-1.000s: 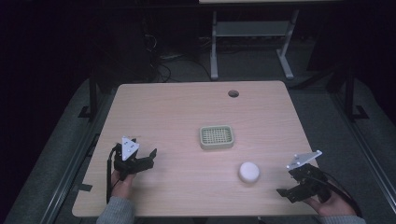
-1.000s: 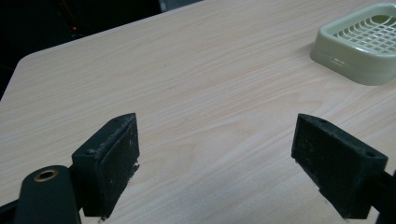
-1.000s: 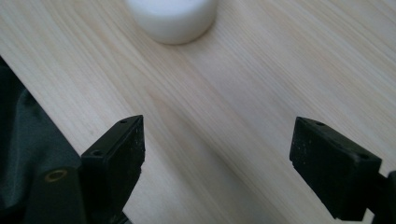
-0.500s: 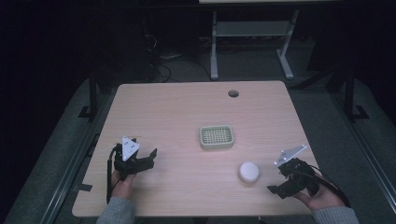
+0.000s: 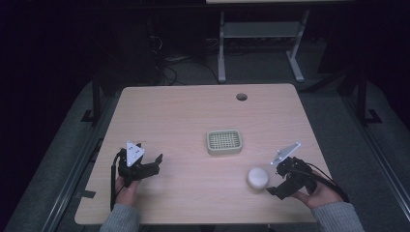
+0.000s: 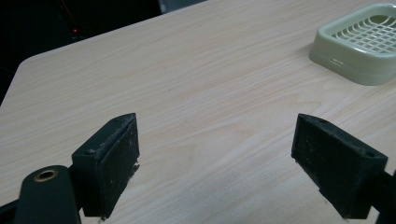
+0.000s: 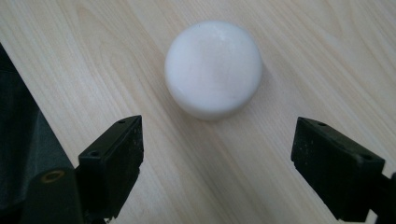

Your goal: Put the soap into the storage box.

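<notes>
1. Right now I have the left gripper (image 5: 153,163) low over the near-left part of the wooden table (image 5: 183,121), held in my left hand (image 5: 126,186), with its grey three-cornered plate (image 5: 135,152) on top.
2. Through the left gripper view I see its two black jaws spread wide apart with bare wood between them; nothing is held.
3. Off to the upper right in that view sits the pale green slotted tray (image 6: 362,42), well clear of the jaws.
4. From the high view, that tray (image 5: 224,141) lies near the middle of the table, slightly toward my side.
5. My right hand (image 5: 316,193) holds the right gripper (image 5: 273,186) at the near-right part of the table, its jaws pointing left toward the white rounded object (image 5: 258,177).
6. Along the right gripper view, the white rounded object (image 7: 213,67) rests on the wood just ahead of the jaws, roughly centred between their lines, and neither jaw touches it.
7. Those jaws also stand wide apart and empty.
8. A round hole (image 5: 241,96) shows in the far part of the tabletop, and a white table frame (image 5: 258,36) stands on the floor beyond.
</notes>
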